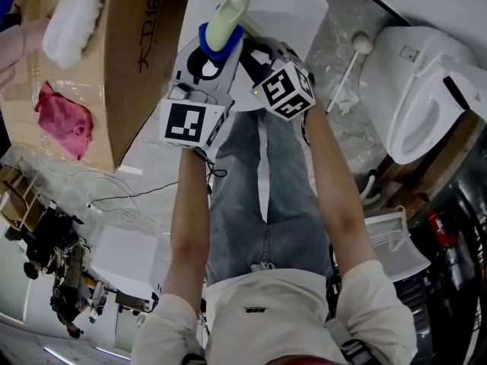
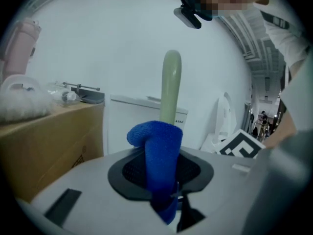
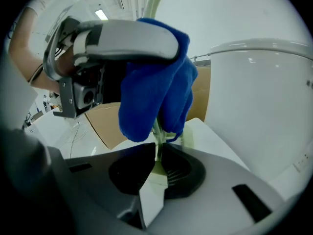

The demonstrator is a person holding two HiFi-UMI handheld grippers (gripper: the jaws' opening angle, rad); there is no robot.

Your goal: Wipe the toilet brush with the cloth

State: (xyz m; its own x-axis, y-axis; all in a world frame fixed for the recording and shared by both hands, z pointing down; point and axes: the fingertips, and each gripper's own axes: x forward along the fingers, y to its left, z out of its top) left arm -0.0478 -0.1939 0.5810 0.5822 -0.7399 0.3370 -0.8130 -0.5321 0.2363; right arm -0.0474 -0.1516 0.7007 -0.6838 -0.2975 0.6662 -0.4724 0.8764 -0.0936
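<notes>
In the head view, the left gripper [image 1: 209, 63] is clamped on a blue cloth [image 1: 217, 40] folded around the pale green toilet brush [image 1: 232, 10], with the right gripper [image 1: 257, 58] close beside it. Well left of both grippers, an open cardboard box [image 1: 129, 90] holds a white fluffy duster [image 1: 72, 21] and a pink rag [image 1: 65, 120]. A toilet [image 1: 426, 90] stands right of the right gripper. In the left gripper view, the jaws pinch the cloth and the brush rises upright just beyond them. In the right gripper view, the jaws grip the brush's thin green stem, with the cloth just above them.
</notes>
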